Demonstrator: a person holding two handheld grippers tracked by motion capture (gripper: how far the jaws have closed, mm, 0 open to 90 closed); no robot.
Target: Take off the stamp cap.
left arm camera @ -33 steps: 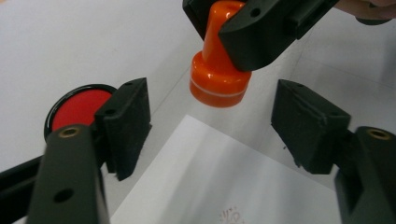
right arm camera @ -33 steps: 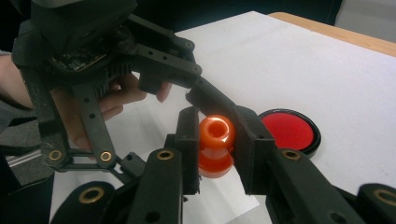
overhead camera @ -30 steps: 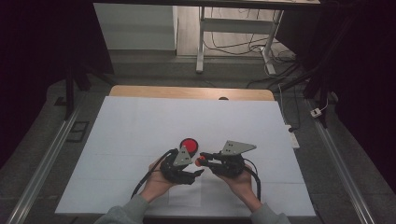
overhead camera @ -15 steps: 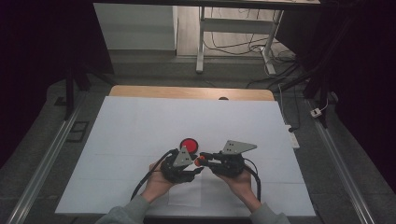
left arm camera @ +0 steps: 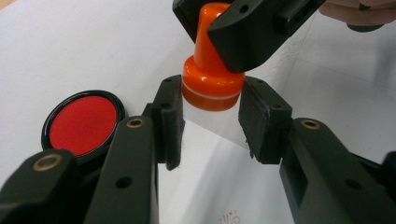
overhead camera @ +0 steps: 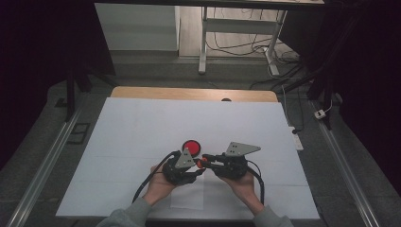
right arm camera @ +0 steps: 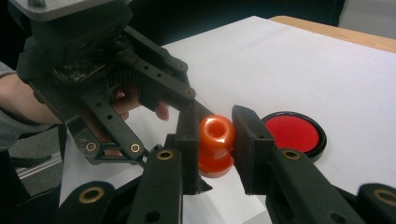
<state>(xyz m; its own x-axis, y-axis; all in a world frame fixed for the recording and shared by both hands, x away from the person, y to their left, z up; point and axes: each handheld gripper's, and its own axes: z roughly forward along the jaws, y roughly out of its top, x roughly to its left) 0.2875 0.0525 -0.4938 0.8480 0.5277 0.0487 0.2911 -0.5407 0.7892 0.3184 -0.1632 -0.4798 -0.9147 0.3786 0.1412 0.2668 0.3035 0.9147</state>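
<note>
The right gripper (right arm camera: 215, 140) grips the orange stamp (left arm camera: 212, 70) by its handle above the white sheet (overhead camera: 142, 127), the left gripper's (left arm camera: 210, 123) jaws have just been closing round its base, with a slight gap showing, while the open red ink pad (overhead camera: 191, 146) lies just beside, so inking and stamping look undone

Light falls brightly on the white table sheet (overhead camera: 142, 142), while the room around it sinks into near black. The high view is soft and grainy – detail is coarse. Close up, the orange stamp (left arm camera: 212, 70) carries glossy highlights – the near jaws blur.
</note>
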